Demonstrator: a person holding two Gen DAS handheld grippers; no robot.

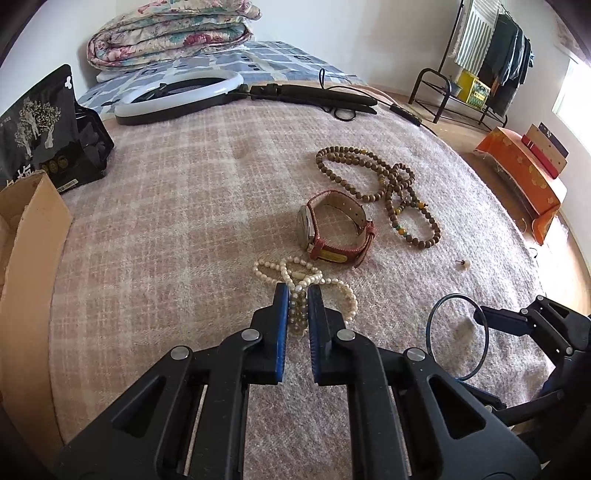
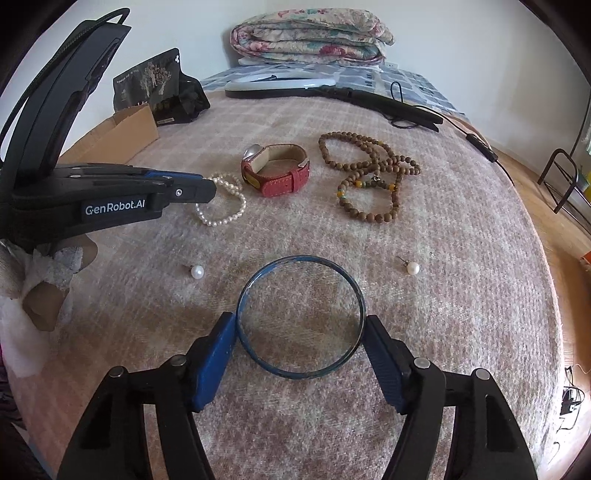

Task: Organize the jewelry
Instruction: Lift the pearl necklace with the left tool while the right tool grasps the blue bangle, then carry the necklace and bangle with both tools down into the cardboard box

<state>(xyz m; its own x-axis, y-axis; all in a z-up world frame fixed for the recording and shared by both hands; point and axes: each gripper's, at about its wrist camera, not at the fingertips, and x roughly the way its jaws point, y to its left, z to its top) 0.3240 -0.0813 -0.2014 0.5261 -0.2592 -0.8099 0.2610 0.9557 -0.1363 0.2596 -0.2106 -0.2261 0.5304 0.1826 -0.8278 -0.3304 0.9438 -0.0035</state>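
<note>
My left gripper (image 1: 298, 291) is shut on a white pearl bracelet (image 1: 291, 275) that lies on the pink plaid blanket; it also shows in the right wrist view (image 2: 225, 201). My right gripper (image 2: 300, 325) is shut on a blue bangle (image 2: 301, 315), its pads touching both sides of the ring; the bangle also shows in the left wrist view (image 1: 456, 336). A red-strap watch (image 2: 275, 170) and a brown wooden bead necklace (image 2: 369, 173) lie beyond. Two pearl earrings (image 2: 197, 272) (image 2: 412, 267) lie either side of the bangle.
A cardboard box (image 1: 26, 236) stands at the left, with a black pouch (image 1: 40, 129) behind it. A ring light (image 1: 177, 96) with its black stand and a folded floral quilt (image 1: 170, 33) lie at the back. The bed edge falls off at right.
</note>
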